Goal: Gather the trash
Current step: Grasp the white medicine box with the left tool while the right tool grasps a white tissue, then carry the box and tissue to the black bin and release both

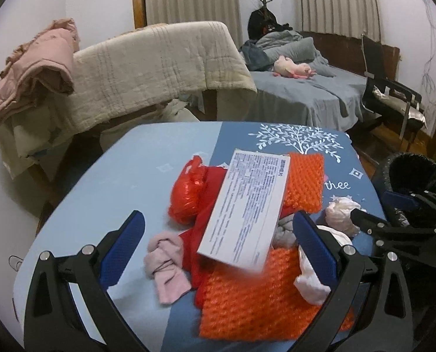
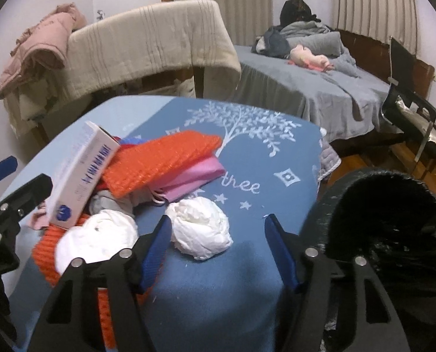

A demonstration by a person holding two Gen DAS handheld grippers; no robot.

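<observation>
A pile of trash lies on the blue table: a white printed box, orange foam netting, a red plastic bag, a pink cloth scrap and crumpled white tissues. My left gripper is open above the pile, with the box between its fingers, not touching. My right gripper is open, with a white tissue ball just ahead between its fingers. A second tissue ball, the box, the netting and a pink bag lie to the left.
A bin lined with a black bag stands at the table's right edge, also in the left wrist view. Behind are a sofa with a beige quilt, a bed and a black chair.
</observation>
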